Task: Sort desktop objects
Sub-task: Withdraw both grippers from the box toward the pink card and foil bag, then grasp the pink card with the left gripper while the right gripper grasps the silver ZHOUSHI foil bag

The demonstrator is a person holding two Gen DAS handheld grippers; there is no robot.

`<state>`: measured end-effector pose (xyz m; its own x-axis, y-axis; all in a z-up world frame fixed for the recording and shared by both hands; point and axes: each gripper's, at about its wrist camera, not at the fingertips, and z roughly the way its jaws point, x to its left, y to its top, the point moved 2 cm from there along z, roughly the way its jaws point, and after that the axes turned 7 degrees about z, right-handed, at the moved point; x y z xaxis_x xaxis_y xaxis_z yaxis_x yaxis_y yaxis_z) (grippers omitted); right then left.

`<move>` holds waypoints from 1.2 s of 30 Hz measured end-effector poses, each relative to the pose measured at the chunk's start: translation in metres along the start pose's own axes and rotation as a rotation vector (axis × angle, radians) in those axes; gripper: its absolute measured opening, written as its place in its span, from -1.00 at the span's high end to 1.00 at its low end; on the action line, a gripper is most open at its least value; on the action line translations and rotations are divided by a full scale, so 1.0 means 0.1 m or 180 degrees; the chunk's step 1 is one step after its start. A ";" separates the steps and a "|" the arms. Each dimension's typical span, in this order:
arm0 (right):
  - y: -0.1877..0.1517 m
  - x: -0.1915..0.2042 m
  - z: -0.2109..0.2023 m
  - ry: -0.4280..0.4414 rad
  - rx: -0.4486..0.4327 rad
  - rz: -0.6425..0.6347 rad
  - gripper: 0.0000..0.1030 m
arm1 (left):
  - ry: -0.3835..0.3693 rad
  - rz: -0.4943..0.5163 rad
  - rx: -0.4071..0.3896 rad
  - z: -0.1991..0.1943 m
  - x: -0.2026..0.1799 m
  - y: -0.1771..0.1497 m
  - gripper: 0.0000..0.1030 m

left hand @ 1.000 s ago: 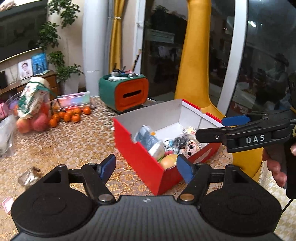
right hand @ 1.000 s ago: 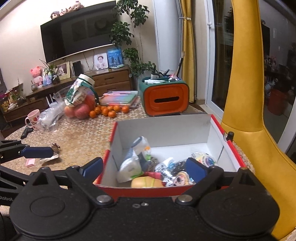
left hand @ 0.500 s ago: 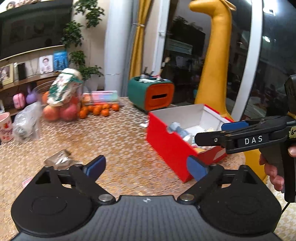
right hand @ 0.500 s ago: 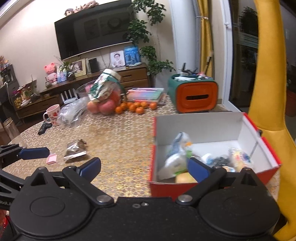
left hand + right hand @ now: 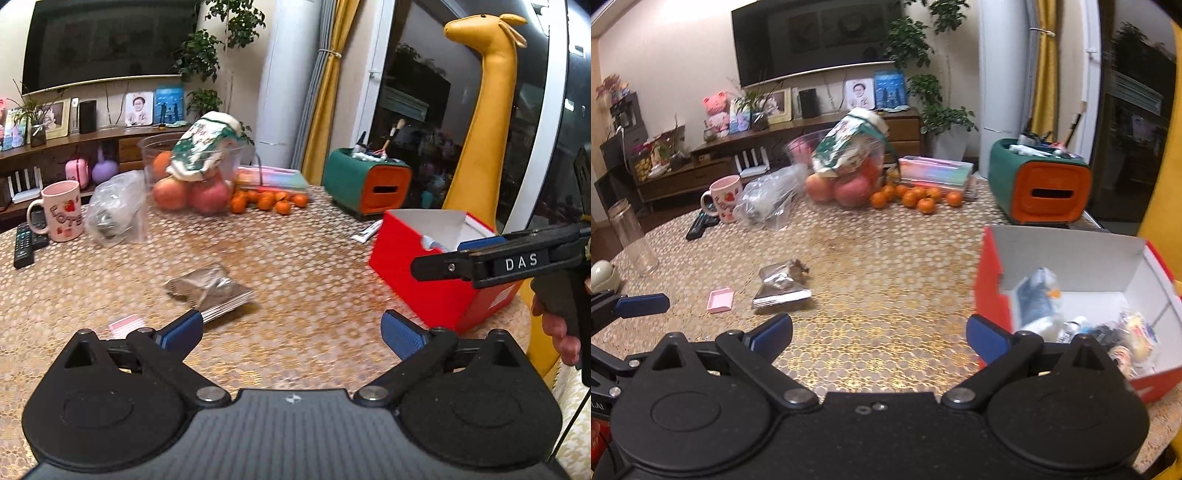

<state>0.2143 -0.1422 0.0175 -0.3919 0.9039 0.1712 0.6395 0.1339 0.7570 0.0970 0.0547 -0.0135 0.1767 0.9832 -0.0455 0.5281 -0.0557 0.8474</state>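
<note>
Left hand-held gripper [image 5: 291,328] — opening, down-tilted, empty

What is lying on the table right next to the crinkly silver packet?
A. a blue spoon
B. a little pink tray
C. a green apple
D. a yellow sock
B: a small pink tray lies flat on the table just left of the silver packet, apart from it.

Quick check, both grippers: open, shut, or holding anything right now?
Left gripper: jaws opening, already wide, nothing between them.
Right gripper: open wide, holding nothing.
</note>
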 end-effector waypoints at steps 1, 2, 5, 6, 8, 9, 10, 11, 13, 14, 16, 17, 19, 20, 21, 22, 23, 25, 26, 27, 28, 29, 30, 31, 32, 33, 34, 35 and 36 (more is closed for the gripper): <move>0.00 0.04 0.04 0.0007 0.0014 -0.0011 -0.96 | 0.0006 -0.0003 0.0009 0.01 0.05 -0.02 -1.00; 0.00 0.10 0.10 0.0012 0.0031 -0.0019 -0.96 | 0.0015 -0.0003 0.0013 0.02 0.10 -0.05 -1.00; 0.01 0.23 0.23 0.0019 0.0072 -0.0057 -0.96 | 0.0056 -0.0039 -0.0017 0.04 0.24 -0.11 -1.00; 0.01 0.27 0.27 0.0024 0.0081 -0.0065 -0.95 | 0.0054 -0.0073 -0.0016 0.05 0.30 -0.13 -1.00; 0.02 0.35 0.35 0.0039 0.0099 -0.0086 -0.96 | 0.0051 -0.0164 0.0001 0.08 0.43 -0.16 -1.00; 0.03 0.39 0.39 0.0044 0.0105 -0.0100 -0.96 | 0.0052 -0.0195 0.0002 0.09 0.48 -0.17 -1.00; 0.03 0.42 0.43 0.0049 0.0109 -0.0118 -0.95 | 0.0042 -0.0224 -0.0002 0.10 0.53 -0.19 -1.00; 0.04 0.45 0.48 0.0049 0.0114 -0.0142 -0.95 | 0.0026 -0.0247 -0.0016 0.11 0.59 -0.20 -1.00; 0.05 0.52 0.55 0.0050 0.0120 -0.0187 -0.95 | 0.0019 -0.0268 -0.0061 0.13 0.69 -0.22 -1.00; 0.06 0.55 0.59 0.0054 0.0128 -0.0203 -0.95 | 0.0024 -0.0257 -0.0062 0.14 0.74 -0.23 -1.00; 0.07 0.61 0.68 0.0058 0.0148 -0.0229 -0.95 | 0.0057 -0.0225 -0.0049 0.18 0.83 -0.25 -1.00; 0.07 0.65 0.72 0.0058 0.0157 -0.0238 -0.95 | 0.0077 -0.0209 -0.0042 0.20 0.88 -0.26 -1.00; 0.07 0.70 0.81 0.0059 0.0179 -0.0256 -0.95 | 0.0113 -0.0178 -0.0016 0.26 0.98 -0.29 -1.00; 0.08 0.73 0.85 0.0063 0.0189 -0.0265 -0.95 | 0.0115 -0.0170 0.0011 0.30 1.03 -0.31 -1.00; 0.08 0.76 0.89 0.0068 0.0199 -0.0273 -0.95 | 0.0114 -0.0155 0.0042 0.32 1.07 -0.32 -1.00; 0.09 0.79 0.93 0.0074 0.0206 -0.0284 -0.95 | 0.0128 -0.0129 0.0073 0.36 1.11 -0.34 -1.00; 0.09 0.82 0.98 0.0082 0.0212 -0.0299 -0.95 | 0.0129 -0.0098 0.0102 0.40 1.16 -0.35 -1.00; 0.10 0.88 1.07 0.0091 0.0224 -0.0328 -0.95 | 0.0109 -0.0055 0.0169 0.47 1.24 -0.37 -1.00; 0.11 0.91 1.11 0.0095 0.0230 -0.0336 -0.95 | 0.0100 -0.0040 0.0202 0.52 1.27 -0.39 -1.00; 0.11 0.94 1.16 0.0099 0.0239 -0.0344 -0.95 | 0.0083 -0.0020 0.0242 0.57 1.30 -0.39 -1.00; 0.12 0.96 1.21 0.0100 0.0249 -0.0350 -0.95 | 0.0064 0.0010 0.0266 0.62 1.32 -0.40 -1.00; 0.13 0.98 1.27 0.0102 0.0261 -0.0350 -0.95 | 0.0060 0.0034 0.0266 0.66 1.34 -0.42 -1.00; 0.13 1.00 1.31 0.0106 0.0271 -0.0348 -0.95 | 0.0059 0.0061 0.0270 0.71 1.37 -0.43 -1.00; 0.14 1.02 1.37 0.0104 0.0282 -0.0347 -0.95 | 0.0051 0.0099 0.0281 0.75 1.39 -0.43 -1.00; 0.14 1.04 1.42 0.0100 0.0293 -0.0343 -0.95 | 0.0043 0.0138 0.0293 0.80 1.41 -0.44 -1.00; 0.14 1.06 1.47 0.0100 0.0305 -0.0342 -0.95 | 0.0042 0.0164 0.0302 0.83 1.42 -0.45 -1.00; 0.14 1.08 1.51 0.0097 0.0315 -0.0346 -0.95 | 0.0046 0.0192 0.0309 0.87 1.44 -0.46 -0.99; 0.14 1.10 1.56 0.0091 0.0327 -0.0354 -0.95 | 0.0049 0.0212 0.0315 0.90 1.46 -0.47 -0.99; 0.13 1.11 1.61 0.0086 0.0337 -0.0362 -0.95 | 0.0044 0.0226 0.0319 0.93 1.48 -0.48 -0.99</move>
<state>0.2855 0.0250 -0.0549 -0.4826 0.8694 0.1060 0.6555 0.2782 0.7021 0.1749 0.1868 -0.1099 0.2056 0.9784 0.0207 0.5950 -0.1418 0.7911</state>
